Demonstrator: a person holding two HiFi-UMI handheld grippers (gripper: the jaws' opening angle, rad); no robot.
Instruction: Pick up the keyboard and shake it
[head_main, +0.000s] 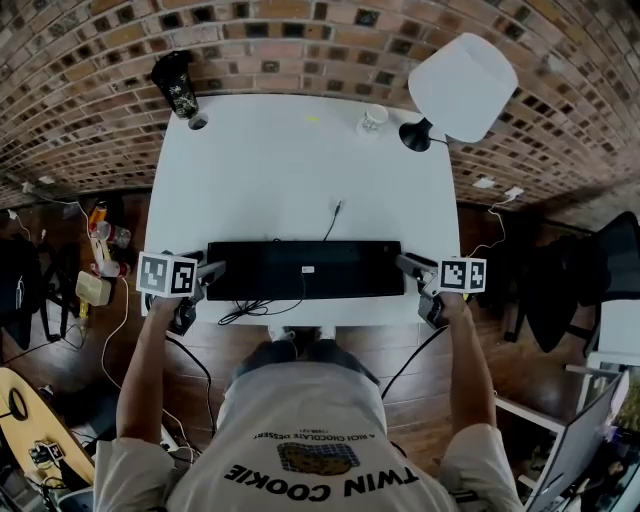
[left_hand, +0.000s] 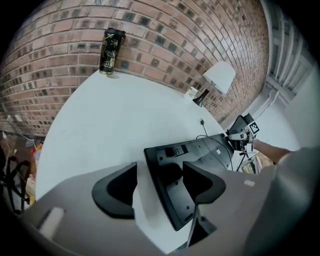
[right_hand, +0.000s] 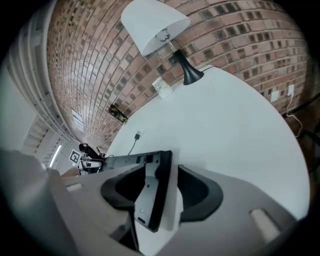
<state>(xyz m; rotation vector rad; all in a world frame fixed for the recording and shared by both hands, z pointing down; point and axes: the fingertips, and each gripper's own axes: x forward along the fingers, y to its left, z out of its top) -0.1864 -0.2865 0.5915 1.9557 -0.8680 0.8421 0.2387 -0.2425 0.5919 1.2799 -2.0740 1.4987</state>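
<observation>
White desk (head_main: 300, 160) against brick wall (head_main: 300, 40), black keyboard (head_main: 304, 270) lying bottom up, left tongs (left_hand: 159, 176) and right tongs (right_hand: 162, 176) spread astride its ends.

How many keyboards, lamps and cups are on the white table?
Keyboard: 1
Lamp: 1
Cups: 2 (black tumbler, small white cup)
Total: 4

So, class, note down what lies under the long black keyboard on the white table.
The long black keyboard lies on the white table, and only tabletop shows round its edges. Its downward face and anything beneath are covered.
</observation>
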